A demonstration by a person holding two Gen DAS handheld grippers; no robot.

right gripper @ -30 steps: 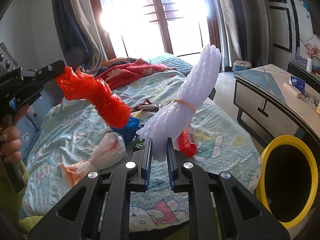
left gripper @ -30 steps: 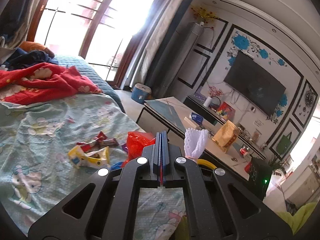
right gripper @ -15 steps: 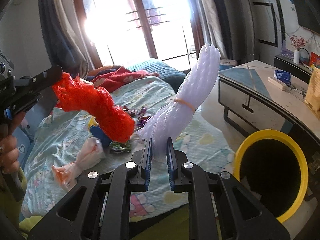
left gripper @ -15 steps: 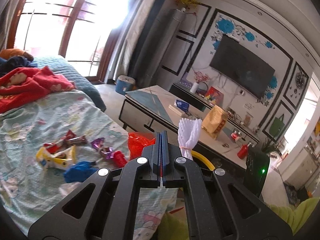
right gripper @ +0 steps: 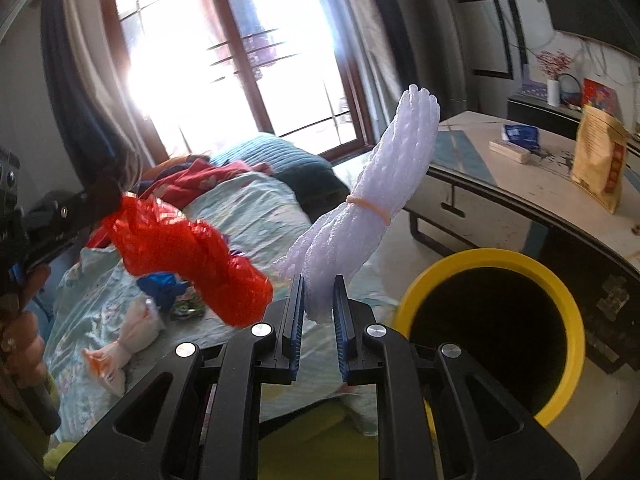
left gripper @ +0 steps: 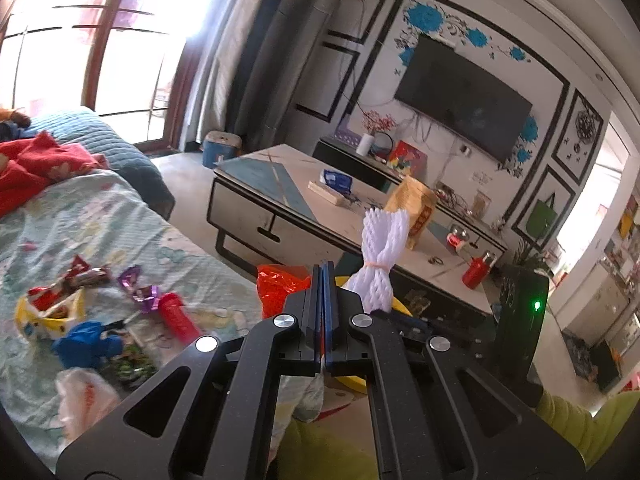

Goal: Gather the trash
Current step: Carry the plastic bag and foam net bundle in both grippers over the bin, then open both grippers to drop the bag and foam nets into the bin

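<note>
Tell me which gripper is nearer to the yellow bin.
Right. The right gripper, clamping the white foam net, is just beside the yellow bin; the left gripper, holding the red bag, hangs farther off over the bed.

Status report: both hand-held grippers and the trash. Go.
Left hand-held gripper shut on red plastic bag. Right hand-held gripper shut on white foam netting. Yellow bin open, nothing blocking it.

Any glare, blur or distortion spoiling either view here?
Left wrist: window blown out, fisheye bends the TV wall, bed litter soft. Right wrist: window glare washes the centre, red bag motion-blurred, white foam net sharp.
</note>
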